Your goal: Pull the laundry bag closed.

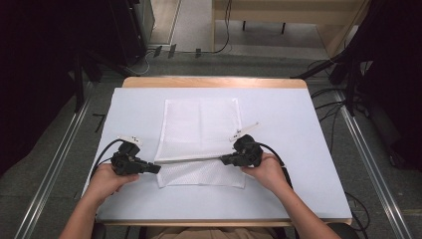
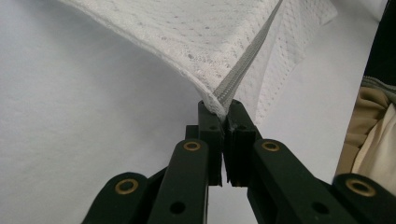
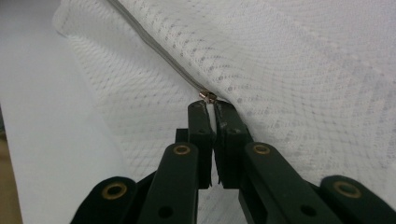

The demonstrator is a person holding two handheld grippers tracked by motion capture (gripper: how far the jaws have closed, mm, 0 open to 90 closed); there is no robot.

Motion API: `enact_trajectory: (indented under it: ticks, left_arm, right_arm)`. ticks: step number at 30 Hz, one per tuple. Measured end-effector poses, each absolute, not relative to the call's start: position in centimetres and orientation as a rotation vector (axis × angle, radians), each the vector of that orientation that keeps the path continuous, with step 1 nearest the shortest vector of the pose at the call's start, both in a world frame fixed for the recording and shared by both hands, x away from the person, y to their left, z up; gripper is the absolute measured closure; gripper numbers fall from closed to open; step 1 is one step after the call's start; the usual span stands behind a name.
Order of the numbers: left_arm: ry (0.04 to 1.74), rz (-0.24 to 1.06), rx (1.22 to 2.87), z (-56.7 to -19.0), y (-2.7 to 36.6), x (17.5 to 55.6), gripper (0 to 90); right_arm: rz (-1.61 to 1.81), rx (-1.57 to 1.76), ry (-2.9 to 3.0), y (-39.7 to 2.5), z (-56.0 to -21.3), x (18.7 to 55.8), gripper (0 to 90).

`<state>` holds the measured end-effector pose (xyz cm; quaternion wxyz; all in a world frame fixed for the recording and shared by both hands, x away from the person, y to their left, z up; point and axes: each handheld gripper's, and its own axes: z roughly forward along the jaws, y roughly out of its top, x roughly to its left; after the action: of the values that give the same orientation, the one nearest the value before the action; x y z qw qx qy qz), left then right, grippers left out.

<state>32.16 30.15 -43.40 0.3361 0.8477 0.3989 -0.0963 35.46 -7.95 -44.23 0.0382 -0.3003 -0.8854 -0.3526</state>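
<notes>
Mesh bag [image 1: 201, 124] is lying flat on the white-covered surface [image 1: 298, 149], near its middle, with the zipper [image 1: 191, 158] running across its near part. Left claw [image 1: 155, 169] is pinching the left end of the zipper tape, jaws clamped together on it, and the fabric there is rising off the surface. Right claw [image 1: 225, 159] is clamped on the small metal zipper pull [image 3: 208, 96] at the right end. Judging from this, a pull along the zipper risks the slider jamming if the tape is slackening, or the tiny pull slipping from the jaws because so little of it is being gripped.
</notes>
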Motion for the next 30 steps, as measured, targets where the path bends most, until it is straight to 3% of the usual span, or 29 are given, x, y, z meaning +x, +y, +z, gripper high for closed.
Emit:
enact_trajectory:
  ticks: [16, 30]
  left_arm:
    - [1.041, -0.260, 2.210, -43.3, 30.4, 32.0, 87.8]
    - [1.044, -0.261, 2.221, -43.4, 30.2, 32.0, 87.4]
  right_arm:
    - [-1.090, -1.028, -2.674, -12.1, -44.6, 34.8, 88.1]
    - [-1.045, -1.024, -2.683, -12.9, -45.0, 34.9, 87.6]
